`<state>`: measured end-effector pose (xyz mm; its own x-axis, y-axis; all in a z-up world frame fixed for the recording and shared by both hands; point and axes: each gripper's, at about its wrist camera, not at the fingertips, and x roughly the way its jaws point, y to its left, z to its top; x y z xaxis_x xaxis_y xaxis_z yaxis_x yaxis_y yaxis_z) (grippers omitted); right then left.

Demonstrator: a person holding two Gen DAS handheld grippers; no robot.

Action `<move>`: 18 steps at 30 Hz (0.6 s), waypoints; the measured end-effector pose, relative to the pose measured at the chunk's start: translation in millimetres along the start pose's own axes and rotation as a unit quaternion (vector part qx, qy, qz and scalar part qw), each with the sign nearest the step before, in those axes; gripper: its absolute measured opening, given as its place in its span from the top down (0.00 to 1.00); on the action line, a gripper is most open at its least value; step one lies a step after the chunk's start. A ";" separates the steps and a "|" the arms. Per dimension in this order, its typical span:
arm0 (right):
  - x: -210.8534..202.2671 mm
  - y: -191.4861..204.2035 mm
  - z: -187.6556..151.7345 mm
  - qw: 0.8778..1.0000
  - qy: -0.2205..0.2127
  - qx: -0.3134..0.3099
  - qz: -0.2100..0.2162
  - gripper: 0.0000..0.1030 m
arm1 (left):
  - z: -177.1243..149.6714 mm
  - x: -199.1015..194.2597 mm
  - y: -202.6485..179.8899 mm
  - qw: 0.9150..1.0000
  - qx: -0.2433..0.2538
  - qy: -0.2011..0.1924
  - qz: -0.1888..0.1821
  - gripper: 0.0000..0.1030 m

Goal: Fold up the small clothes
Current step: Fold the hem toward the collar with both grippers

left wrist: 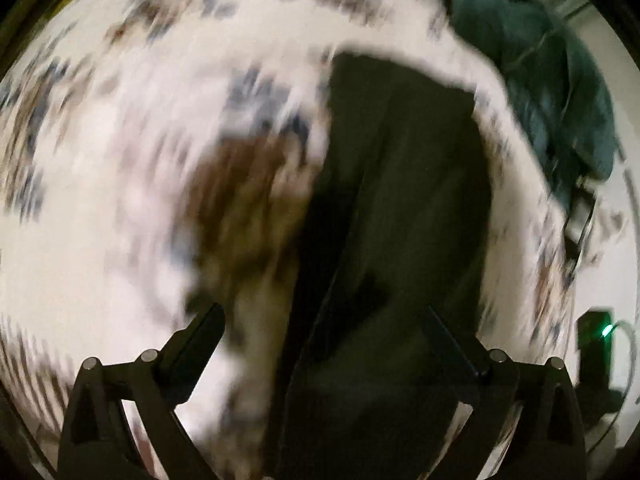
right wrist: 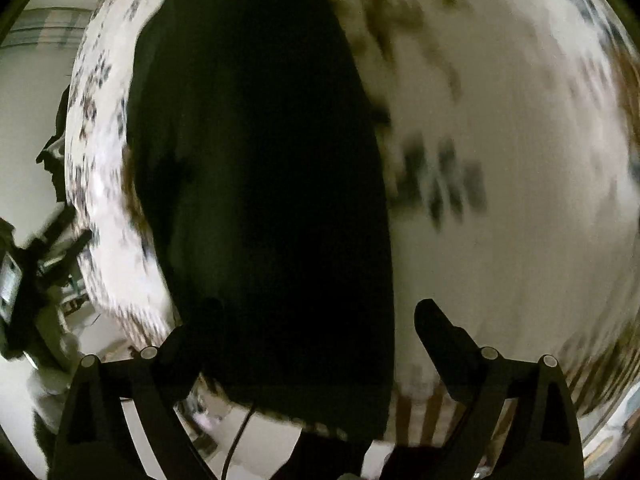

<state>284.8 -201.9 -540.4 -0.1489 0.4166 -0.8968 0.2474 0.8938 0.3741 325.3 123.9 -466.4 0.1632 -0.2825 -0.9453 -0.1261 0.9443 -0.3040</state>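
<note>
A dark, nearly black garment [left wrist: 400,200] lies spread lengthwise on a white patterned cloth surface [left wrist: 100,220]. In the left wrist view my left gripper [left wrist: 324,316] is open, its fingers apart just above the near end of the garment. In the right wrist view the same dark garment [right wrist: 260,180] fills the middle, and my right gripper [right wrist: 320,312] is open over its near edge. Both views are blurred by motion. Neither gripper holds cloth.
A crumpled teal-green garment [left wrist: 540,80] lies at the far right of the surface. A black device with a green light [left wrist: 596,336] sits at the right edge. In the right wrist view, dark equipment [right wrist: 24,280] stands off the surface's left edge.
</note>
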 end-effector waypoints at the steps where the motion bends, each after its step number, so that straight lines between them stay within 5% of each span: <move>1: 4.8 -6.9 -14.7 1.000 0.008 0.005 0.006 0.05 | -25.3 5.4 6.2 1.000 -0.006 0.022 0.011 0.02; 7: 45.2 -52.5 -86.0 0.998 0.036 0.046 0.039 0.05 | -122.1 31.2 34.1 0.994 -0.062 0.090 0.023 0.02; 11: 73.4 -73.4 -106.6 0.995 0.033 0.063 0.072 0.06 | -153.8 63.5 42.1 0.989 -0.085 0.122 -0.001 0.02; 15: 99.0 -73.7 -115.2 0.991 0.032 0.073 0.112 0.28 | -168.3 79.7 28.9 0.990 -0.069 0.118 -0.019 0.03; 16: 104.5 -72.6 -118.5 0.989 0.031 0.077 0.126 0.36 | -169.0 78.7 22.5 0.992 -0.056 0.109 -0.023 0.05; 18: 116.5 -66.0 -123.1 0.985 0.032 0.081 0.152 0.42 | -170.1 73.3 12.1 0.995 -0.033 0.089 -0.042 0.29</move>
<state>133.2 -191.9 -640.5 -0.1039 0.6751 -0.7304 0.4388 0.6901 0.5755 169.3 85.9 -559.5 0.0006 -0.3916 -0.9201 -0.1839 0.9044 -0.3850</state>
